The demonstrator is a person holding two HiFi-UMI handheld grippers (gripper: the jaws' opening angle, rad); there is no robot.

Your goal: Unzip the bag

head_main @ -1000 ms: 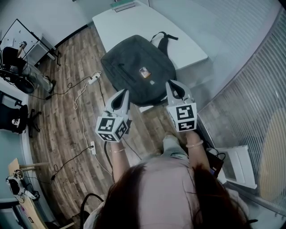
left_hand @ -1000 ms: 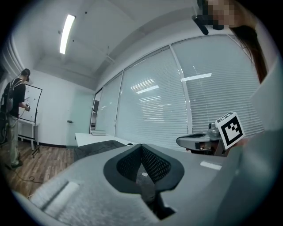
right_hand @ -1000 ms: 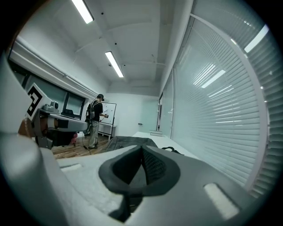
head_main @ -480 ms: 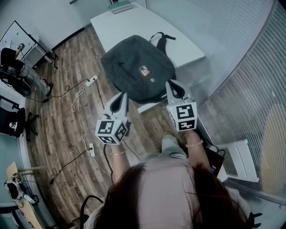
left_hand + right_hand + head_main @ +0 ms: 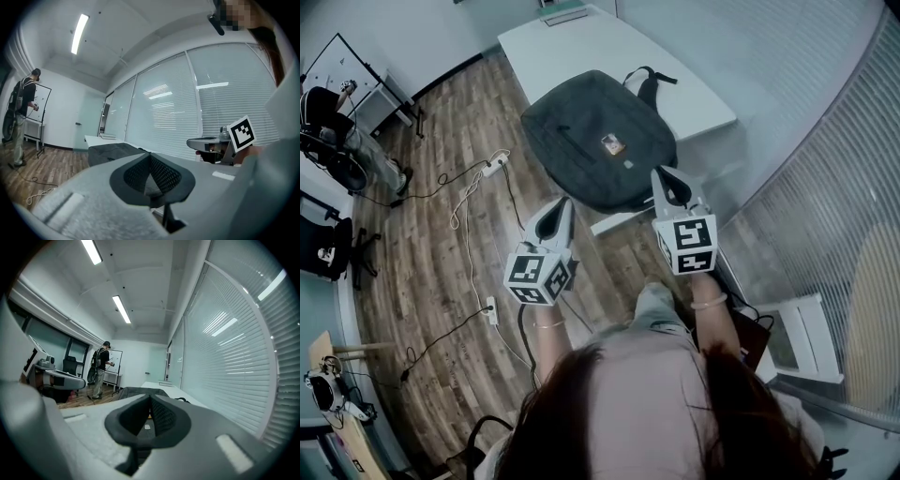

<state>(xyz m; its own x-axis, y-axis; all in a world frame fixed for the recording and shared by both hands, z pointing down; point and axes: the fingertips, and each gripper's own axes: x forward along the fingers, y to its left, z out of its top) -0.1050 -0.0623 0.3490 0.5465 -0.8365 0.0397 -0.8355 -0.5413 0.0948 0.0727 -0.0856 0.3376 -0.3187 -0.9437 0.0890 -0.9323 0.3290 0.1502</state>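
Bag (image 5: 600,141) sits upper middle of the head view, flat on the white worktop (image 5: 562,47) right by its near edge. The left gripper (image 5: 564,202) and right gripper (image 5: 663,172) hang just below it in the frame, short of it. Left gripper view: fingers (image 5: 164,174) pinched together on nothing, bag low, centre-left beyond them. Right gripper view: fingers (image 5: 164,417) closed too, empty, bag dead ahead. My worry: tug the zip without pinning the bag and it slides off that edge.

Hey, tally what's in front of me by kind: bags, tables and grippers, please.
Dark grey fabric bag: 1
White rectangular table: 1
Handheld two-jaw grippers, left gripper and right gripper: 2
Total: 4
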